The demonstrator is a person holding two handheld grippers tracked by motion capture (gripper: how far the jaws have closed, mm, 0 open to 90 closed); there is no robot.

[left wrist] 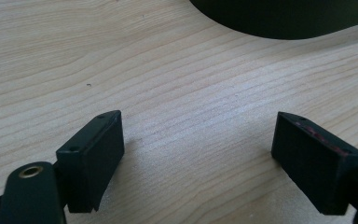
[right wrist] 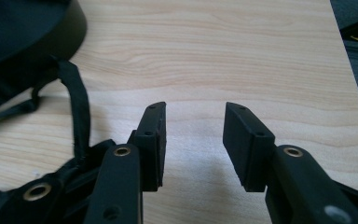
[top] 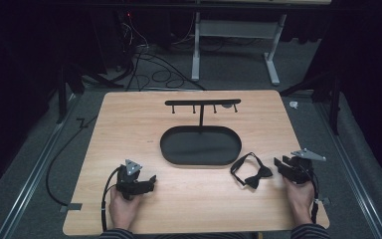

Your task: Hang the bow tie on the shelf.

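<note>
A black bow tie with its looped strap lies on the wooden table, just right of a black oval tray. From the tray rises a thin stand with a hook bar. My right gripper rests on the table right of the bow tie, held by a hand. Its jaws are open over bare wood, and the bow tie lies to their left, outside them. My left gripper sits at the front left, open, with only wood between its fingers.
The tray's rim lies ahead of the left gripper. The table's right edge is close beside the right gripper. Cables and a metal frame are on the grey floor beyond the table.
</note>
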